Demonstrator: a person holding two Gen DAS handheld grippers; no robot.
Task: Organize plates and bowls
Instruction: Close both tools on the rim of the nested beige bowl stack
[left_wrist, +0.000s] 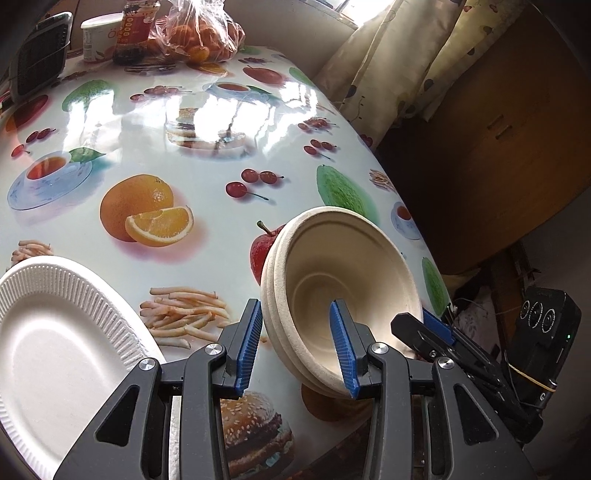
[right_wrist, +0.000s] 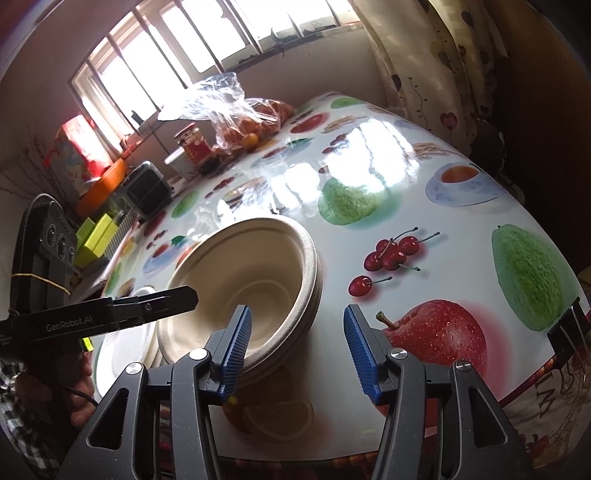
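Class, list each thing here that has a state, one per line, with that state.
left gripper, shut on the bowl stack's wall
right gripper, open, astride the stack's near rim
bowl stack, nested, tilted, empty
white plate, lying face up, empty
jar, upright, lid on

Bagged oranges (left_wrist: 201, 40), jar (left_wrist: 137, 29) and tub (left_wrist: 98, 37) behind.

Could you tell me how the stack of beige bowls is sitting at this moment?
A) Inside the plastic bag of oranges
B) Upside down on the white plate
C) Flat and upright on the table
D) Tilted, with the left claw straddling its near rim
D: the stack of beige bowls is tipped on its side, and the left claw has one finger inside and one outside the rim.
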